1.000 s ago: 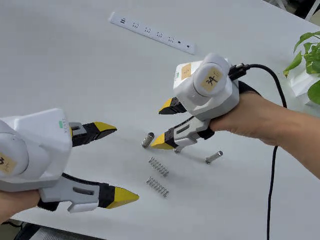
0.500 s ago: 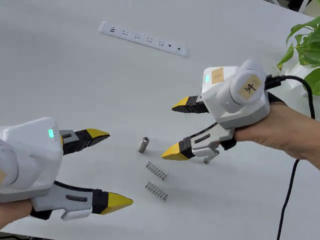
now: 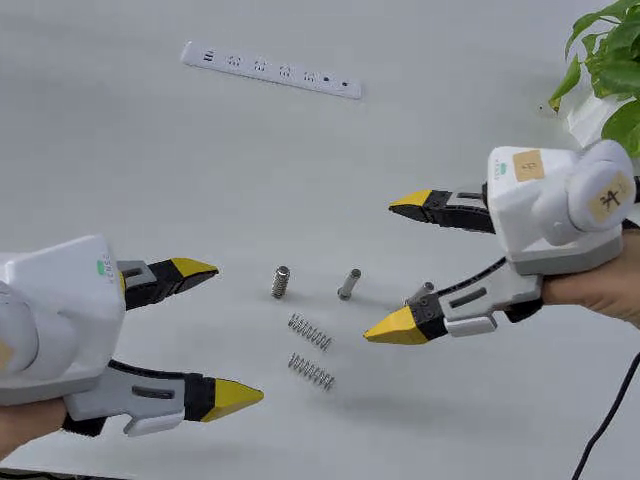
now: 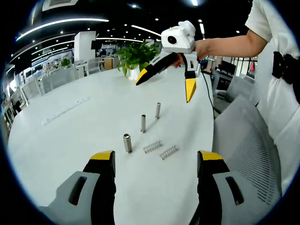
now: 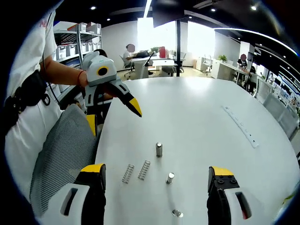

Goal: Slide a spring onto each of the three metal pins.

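Just loose springs point(image 3: 310, 332) (pins point(image 3: 349, 284) upright)

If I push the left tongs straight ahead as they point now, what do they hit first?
Probably the left-hand loose spring in the left gripper view, centred ahead of the open left tongs. Depth is unclear, so they might pass above it.

A white power strip point(image 3: 272, 70) lies on the white table point(image 3: 120, 170); a leafy green plant point(image 3: 605, 55) stands well apart from it

Left tongs point(image 3: 238, 331) and right tongs point(image 3: 379, 272) both agape, spring-clad pin point(image 3: 281, 282), bare pin point(image 3: 349, 284), loose springs point(image 3: 310, 332) nearby
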Demonstrator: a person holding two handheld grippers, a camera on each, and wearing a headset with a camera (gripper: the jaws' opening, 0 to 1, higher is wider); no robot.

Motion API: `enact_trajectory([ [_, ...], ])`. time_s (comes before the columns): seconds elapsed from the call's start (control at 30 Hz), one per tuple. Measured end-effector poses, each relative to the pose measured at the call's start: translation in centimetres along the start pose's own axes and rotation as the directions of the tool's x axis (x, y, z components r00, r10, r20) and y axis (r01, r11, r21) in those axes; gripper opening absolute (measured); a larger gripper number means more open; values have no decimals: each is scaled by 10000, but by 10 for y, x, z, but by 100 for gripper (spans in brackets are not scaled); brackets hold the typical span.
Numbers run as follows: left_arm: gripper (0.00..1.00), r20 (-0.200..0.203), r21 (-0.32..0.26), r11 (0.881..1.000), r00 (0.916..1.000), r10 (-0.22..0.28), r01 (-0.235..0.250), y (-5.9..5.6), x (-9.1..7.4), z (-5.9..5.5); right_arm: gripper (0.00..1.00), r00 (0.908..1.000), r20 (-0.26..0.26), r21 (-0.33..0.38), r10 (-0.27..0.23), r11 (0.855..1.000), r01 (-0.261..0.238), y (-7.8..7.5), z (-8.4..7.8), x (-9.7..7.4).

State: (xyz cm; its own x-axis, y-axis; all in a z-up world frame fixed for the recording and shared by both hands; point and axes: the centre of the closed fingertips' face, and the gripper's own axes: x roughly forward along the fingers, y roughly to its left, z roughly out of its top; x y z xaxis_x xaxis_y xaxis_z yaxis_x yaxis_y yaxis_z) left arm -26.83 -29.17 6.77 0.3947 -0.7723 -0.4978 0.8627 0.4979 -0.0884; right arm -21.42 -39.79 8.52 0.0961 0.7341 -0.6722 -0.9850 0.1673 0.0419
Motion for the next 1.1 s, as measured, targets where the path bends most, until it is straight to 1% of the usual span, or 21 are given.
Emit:
enact_trajectory([
  [0.07, 68, -108, 22, 10000, 9999, -68, 68, -1, 2, -1, 94, 9998, 170, 179, -36, 9998, 33, 3, -6, -7],
  [0.17, 65, -417, 263, 9994, 9989, -195, 206, -2, 5, -4, 96, 9991, 354, 317, -243, 9992, 232, 3, -17, -17],
  [0.2, 64, -521, 366, 9990, 9983, -251, 270, -3, 7, -5, 97, 9985, 455, 503, -301, 9983, 278, 4, -21, -22],
  [0.33, 59, -760, 559, 9973, 9962, -431, 474, -6, 12, -7, 99, 9974, 564, 760, -457, 9962, 413, 5, -36, -34],
  [0.4, 56, -924, 715, 9953, 9940, -591, 658, -9, 17, -9, 99, 9968, 597, 918, -526, 9947, 470, 7, -44, -40],
  [0.47, 52, -1193, 990, 9913, 9901, -744, 865, -12, 22, -12, 99, 9951, 734, 1084, -665, 9924, 584, 7, -50, -47],
  [0.53, 48, -1466, 1184, 9866, 9847, -944, 1122, -16, 27, -16, 99, 9931, 807, 1324, -849, 9884, 738, 6, -56, -52],
  [0.6, 46, -1620, 1267, 9826, 9801, -1144, 1356, -20, 34, -17, 99, 9915, 869, 1424, -965, 9863, 835, 7, -62, -57],
  [0.73, 40, -1936, 1495, 9728, 9701, -1464, 1767, -24, 46, -23, 99, 9880, 962, 1764, -1208, 9790, 1025, 7, -72, -64],
  [0.77, 38, -2107, 1588, 9683, 9648, -1575, 1927, -26, 49, -24, 99, 9873, 947, 1854, -1276, 9767, 1085, 7, -76, -65],
  [0.83, 36, -2251, 1808, 9610, 9600, -1668, 2094, -28, 55, -26, 99, 9864, 984, 1928, -1319, 9749, 1112, 8, -79, -67],
  [0.87, 35, -2398, 1906, 9553, 9544, -1777, 2258, -30, 58, -29, 98, 9855, 1009, 2001, -1367, 9731, 1145, 8, -82, -69],
  [0.9, 34, -2477, 1987, 9512, 9511, -1844, 2362, -31, 60, -30, 98, 9847, 1027, 2043, -1410, 9718, 1178, 8, -83, -70],
  [0.93, 32, -2644, 2153, 9436, 9452, -1915, 2514, -32, 62, -33, 98, 9832, 1075, 2104, -1473, 9699, 1223, 7, -85, -72],
  [1.0, 30, -2894, 2372, 9330, 9365, -1980, 2706, -33, 66, -38, 98, 9821, 1097, 2180, -1528, 9677, 1263, 7, -88, -73],
  [1.03, 29, -3055, 2440, 9280, 9305, -2021, 2817, -33, 69, -41, 98, 9818, 1075, 2224, -1565, 9663, 1296, 7, -90, -74],
  [1.07, 29, -3154, 2565, 9230, 9275, -2007, 2870, -32, 70, -42, 98, 9817, 1042, 2249, -1592, 9653, 1327, 8, -92, -75],
  [1.1, 28, -3182, 2697, 9183, 9269, -1990, 2897, -32, 73, -42, 98, 9814, 1021, 2291, -1627, 9639, 1359, 8, -94, -76],
])
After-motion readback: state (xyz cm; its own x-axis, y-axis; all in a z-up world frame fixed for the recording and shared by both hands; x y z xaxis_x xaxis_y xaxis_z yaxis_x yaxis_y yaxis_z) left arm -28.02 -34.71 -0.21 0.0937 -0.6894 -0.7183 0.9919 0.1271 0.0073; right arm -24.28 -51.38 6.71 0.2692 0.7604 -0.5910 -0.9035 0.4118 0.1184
